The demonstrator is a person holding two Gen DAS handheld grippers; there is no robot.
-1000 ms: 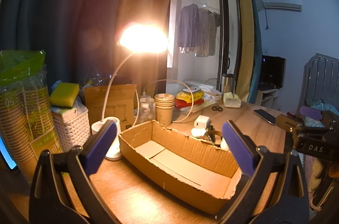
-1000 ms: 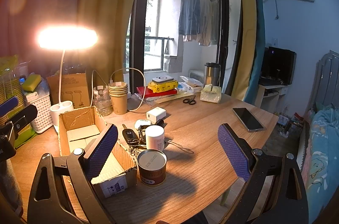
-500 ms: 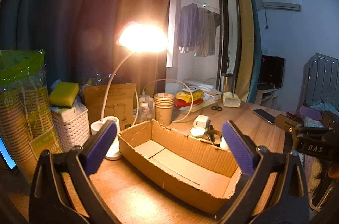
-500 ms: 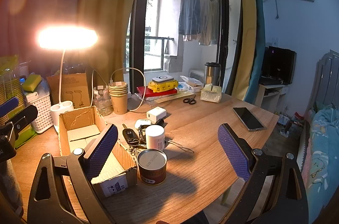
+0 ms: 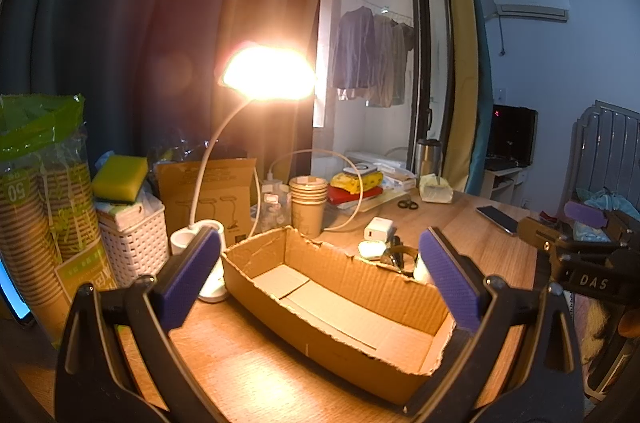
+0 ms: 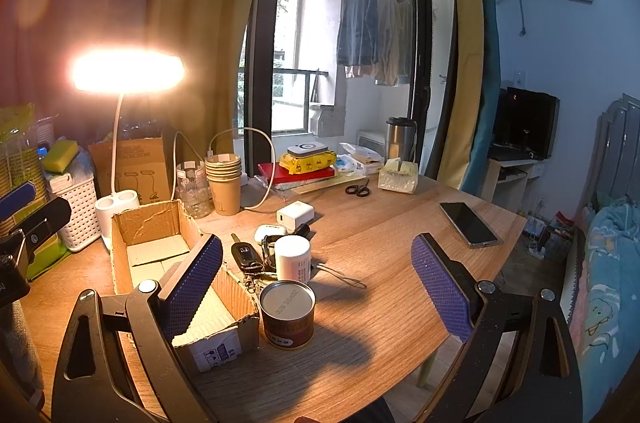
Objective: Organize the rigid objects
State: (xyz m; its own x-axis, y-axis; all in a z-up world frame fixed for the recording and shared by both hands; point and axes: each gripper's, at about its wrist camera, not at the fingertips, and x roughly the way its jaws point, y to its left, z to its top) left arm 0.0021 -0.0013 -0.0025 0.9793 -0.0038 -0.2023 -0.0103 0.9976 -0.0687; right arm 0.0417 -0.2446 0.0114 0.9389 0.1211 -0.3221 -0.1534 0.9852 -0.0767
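The left gripper (image 5: 320,279) is hovering with jaws spread wide and gripping nothing, above the cardboard box (image 5: 340,307) lying near the left edge of the wooden table (image 6: 392,263). The right gripper (image 6: 316,287) is also hanging released and empty. Between its fingers, a brown tin can (image 6: 287,315) is standing just beside the box's near end, with a white bottle (image 6: 293,259) and a car key (image 6: 244,257) behind it.
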